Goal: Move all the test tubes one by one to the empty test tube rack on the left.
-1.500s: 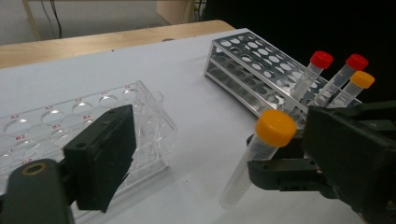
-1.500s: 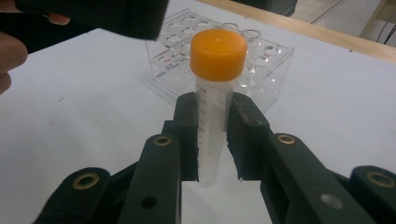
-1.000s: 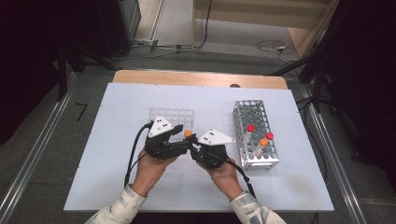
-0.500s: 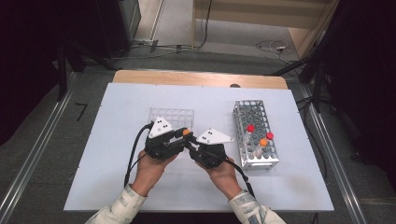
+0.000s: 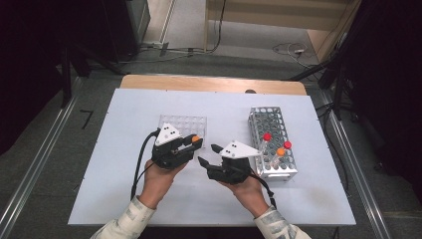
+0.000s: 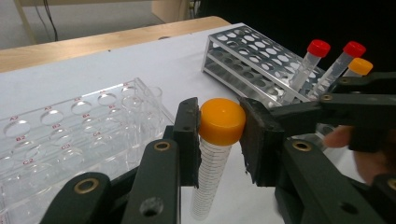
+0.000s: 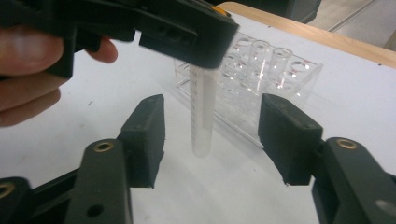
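A clear graduated tube with an orange cap hangs upright above the white table, and my left gripper is shut on the cap. Its jaws have just been closing on it. From above, the cap shows at the tip of the left gripper. My right gripper sits just right of it, open. Its jaws have just been opening. In the right gripper view the tube stands between and beyond the spread jaws of the right gripper, untouched by the pads, and hangs from the left gripper.
A clear plastic tube rack lies just behind the left gripper. A metal wire rack to the right holds two red-capped tubes and an orange-capped one. The white table ends in a wooden strip at the far edge.
The right gripper's jaws have spread and come off the tube, drawing slightly away from the left gripper. The left gripper's jaws have closed on the orange cap. Both hands stayed roughly in place.
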`<act>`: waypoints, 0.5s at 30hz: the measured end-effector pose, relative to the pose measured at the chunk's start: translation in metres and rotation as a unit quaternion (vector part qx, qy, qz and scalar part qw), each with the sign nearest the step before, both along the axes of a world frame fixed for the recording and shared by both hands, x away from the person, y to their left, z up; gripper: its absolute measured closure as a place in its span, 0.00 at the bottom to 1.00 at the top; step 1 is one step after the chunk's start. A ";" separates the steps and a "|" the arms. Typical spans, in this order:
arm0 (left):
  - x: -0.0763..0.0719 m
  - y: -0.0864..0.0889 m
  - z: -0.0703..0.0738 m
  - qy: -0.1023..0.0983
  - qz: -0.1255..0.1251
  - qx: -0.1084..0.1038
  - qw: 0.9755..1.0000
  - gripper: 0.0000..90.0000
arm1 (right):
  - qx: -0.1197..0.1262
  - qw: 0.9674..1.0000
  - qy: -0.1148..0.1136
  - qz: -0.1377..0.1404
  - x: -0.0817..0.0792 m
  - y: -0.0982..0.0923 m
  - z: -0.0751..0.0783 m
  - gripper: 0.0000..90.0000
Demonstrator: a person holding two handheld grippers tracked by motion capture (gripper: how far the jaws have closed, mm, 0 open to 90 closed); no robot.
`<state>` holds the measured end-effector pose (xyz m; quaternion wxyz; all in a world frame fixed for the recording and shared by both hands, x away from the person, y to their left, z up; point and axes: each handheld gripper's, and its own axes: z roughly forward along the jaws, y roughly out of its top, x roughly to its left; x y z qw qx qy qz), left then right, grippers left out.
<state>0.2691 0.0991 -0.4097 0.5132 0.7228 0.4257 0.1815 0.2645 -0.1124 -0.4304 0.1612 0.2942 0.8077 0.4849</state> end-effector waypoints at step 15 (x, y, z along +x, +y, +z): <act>0.007 0.014 0.017 -0.009 0.031 -0.012 0.999 0.78 | 0.007 1.000 0.006 -0.015 -0.027 -0.060 0.006 0.32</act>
